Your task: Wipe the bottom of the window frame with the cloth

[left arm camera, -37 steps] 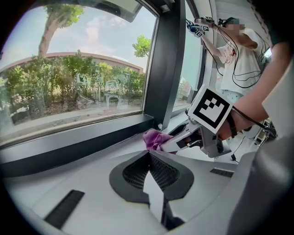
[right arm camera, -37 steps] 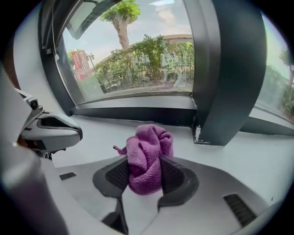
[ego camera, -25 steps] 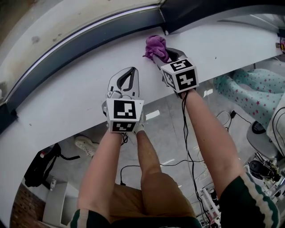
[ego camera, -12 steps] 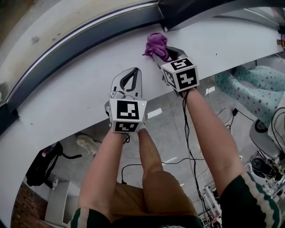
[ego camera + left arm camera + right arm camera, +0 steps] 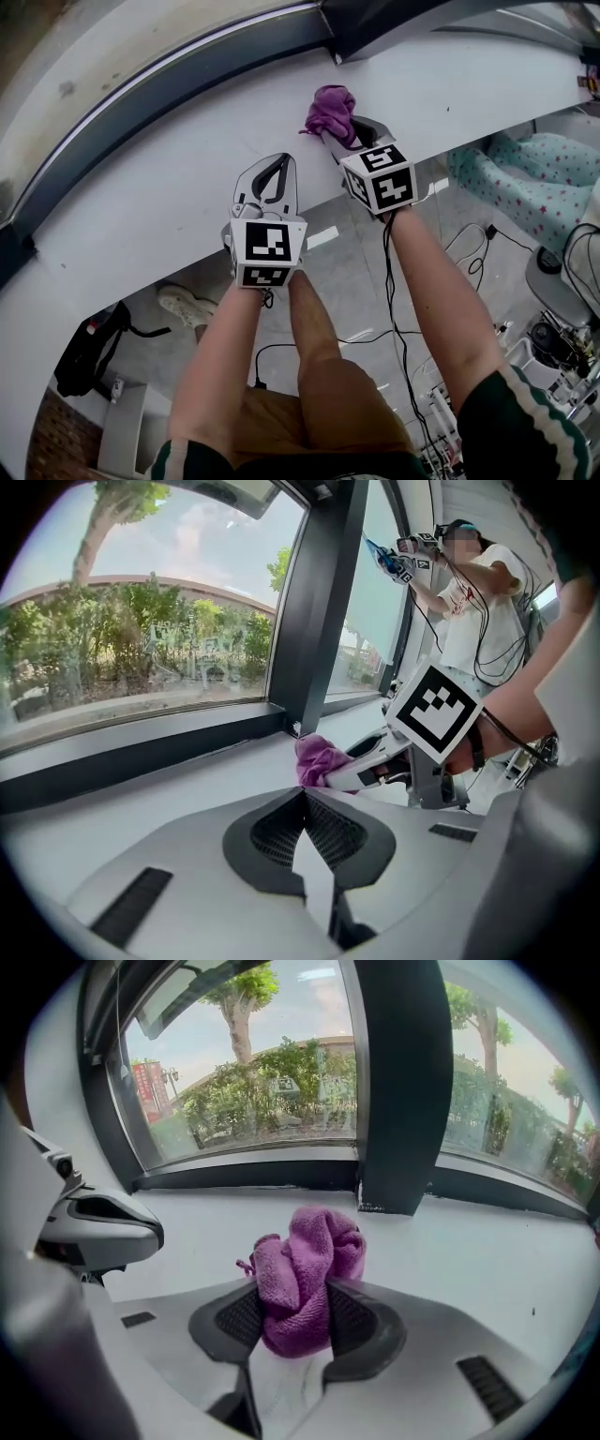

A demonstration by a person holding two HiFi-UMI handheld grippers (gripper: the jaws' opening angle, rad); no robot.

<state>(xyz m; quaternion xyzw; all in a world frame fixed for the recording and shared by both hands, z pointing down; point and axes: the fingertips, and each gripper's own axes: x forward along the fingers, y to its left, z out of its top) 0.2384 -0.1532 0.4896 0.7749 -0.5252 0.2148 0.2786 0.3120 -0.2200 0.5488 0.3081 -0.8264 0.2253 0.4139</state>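
Firmly, right gripper (image 5: 295, 1302) clamps cloth (image 5: 305, 1260), left gripper (image 5: 305, 803) closed, empty, its view shows bystander (image 5: 473, 607)

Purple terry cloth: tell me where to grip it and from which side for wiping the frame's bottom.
Grip the purple terry cloth at its bunched near end, from the room side, as the right gripper does: jaws shut on it, the loose wad juts forward toward the dark window frame.

Fuzzy terry cloth (image 5: 305, 1283); smooth matt white sill (image 5: 169, 187).
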